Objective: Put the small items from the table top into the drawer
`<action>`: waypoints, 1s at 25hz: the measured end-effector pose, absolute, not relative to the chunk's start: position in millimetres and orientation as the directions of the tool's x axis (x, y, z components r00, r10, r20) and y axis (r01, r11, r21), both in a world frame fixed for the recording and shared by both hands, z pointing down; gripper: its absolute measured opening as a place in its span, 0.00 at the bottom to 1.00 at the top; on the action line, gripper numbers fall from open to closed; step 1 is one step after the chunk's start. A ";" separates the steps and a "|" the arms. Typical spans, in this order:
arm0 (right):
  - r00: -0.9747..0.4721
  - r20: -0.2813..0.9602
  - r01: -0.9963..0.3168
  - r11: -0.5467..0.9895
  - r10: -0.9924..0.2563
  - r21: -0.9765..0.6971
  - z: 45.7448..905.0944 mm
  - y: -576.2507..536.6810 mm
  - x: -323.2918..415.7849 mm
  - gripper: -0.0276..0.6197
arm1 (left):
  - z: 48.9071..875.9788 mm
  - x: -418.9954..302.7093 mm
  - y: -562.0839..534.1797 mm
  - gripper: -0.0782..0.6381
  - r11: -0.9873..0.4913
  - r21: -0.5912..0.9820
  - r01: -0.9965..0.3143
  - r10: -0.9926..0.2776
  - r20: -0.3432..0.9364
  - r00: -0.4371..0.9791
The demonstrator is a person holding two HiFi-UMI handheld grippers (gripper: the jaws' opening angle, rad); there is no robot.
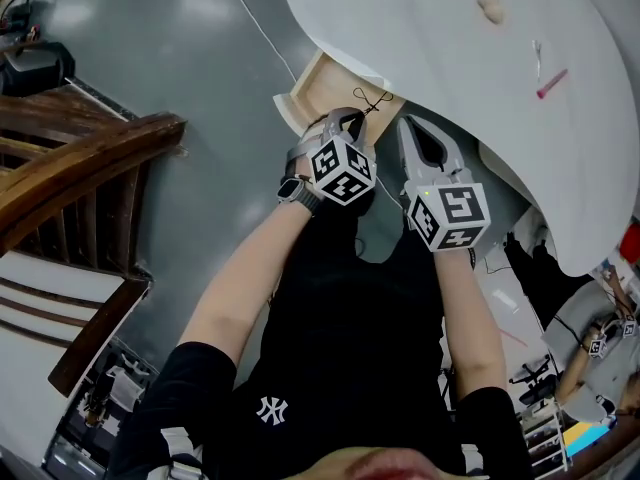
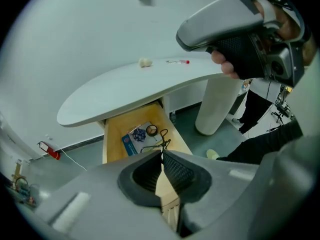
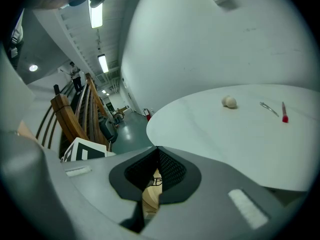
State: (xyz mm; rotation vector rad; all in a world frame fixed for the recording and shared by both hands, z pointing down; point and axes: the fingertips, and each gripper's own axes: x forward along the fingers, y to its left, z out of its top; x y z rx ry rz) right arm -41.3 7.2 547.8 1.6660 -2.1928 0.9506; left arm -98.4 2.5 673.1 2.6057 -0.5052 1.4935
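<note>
The wooden drawer (image 1: 308, 88) (image 2: 115, 134) stands pulled out under the white table top (image 1: 440, 58). My left gripper (image 1: 355, 116) (image 2: 161, 151) hangs over it, shut on thin black wire-framed glasses (image 1: 372, 99) (image 2: 156, 145) that stick out from its tips. Beside it, my right gripper (image 1: 408, 124) (image 3: 158, 149) is shut with nothing in it. On the table top lie a small beige lump (image 1: 491, 9) (image 3: 229, 102), a red-tipped stick (image 1: 551, 84) (image 3: 284, 112) and a small silver piece (image 1: 537, 58) (image 3: 269, 108).
Inside the drawer lie a blue booklet (image 2: 131, 144), a dark blue crumpled thing (image 2: 140, 133) and a round ring (image 2: 151, 130). Wooden chairs (image 1: 90, 168) stand to the left. The table's white pedestal (image 2: 217, 104) rises right of the drawer. A cable (image 1: 255, 18) runs across the grey floor.
</note>
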 end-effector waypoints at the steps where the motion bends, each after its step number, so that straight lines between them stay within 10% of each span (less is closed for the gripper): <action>1: -0.327 0.540 -0.924 0.142 -0.776 -0.355 548.9 6.4 -40.8 0.08 | 676.9 -98.3 1.2 0.12 -0.943 -0.074 -0.325 -0.225 0.860 0.458; 25: -0.288 0.575 -0.937 0.102 -0.766 -0.333 552.9 2.1 -28.1 0.08 | 697.8 -101.0 -18.1 0.17 -0.938 -0.005 -0.348 -0.170 0.879 0.446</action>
